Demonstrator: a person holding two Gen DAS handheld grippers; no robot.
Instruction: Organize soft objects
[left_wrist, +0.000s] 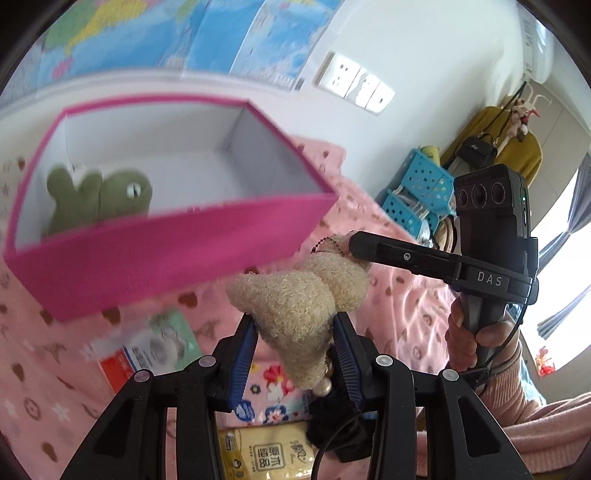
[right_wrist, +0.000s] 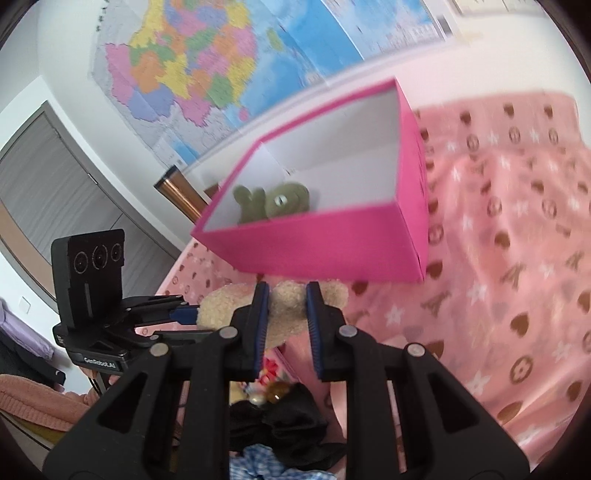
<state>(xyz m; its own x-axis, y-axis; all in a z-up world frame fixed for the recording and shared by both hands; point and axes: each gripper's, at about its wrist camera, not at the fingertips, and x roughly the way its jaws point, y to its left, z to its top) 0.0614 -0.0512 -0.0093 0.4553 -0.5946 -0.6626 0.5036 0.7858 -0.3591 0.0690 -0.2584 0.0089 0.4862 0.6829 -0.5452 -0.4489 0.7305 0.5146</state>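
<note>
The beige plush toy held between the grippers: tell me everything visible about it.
The beige plush toy is curly, fleecy fabric, lobed in shape; what it depicts is unclear. A bead chain and a pearl-like bead hang from it. It is lifted off the pink blanket, just in front of the pink box. The left hand-held gripper clamps one end, the right hand-held gripper the other.

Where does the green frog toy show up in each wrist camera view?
Left wrist: green frog at left, inside the pink box, in its left corner.
Right wrist: frog at centre, upper half, inside the box, near its left end.
Shared landmark: the beige plush both grippers hold.
</note>
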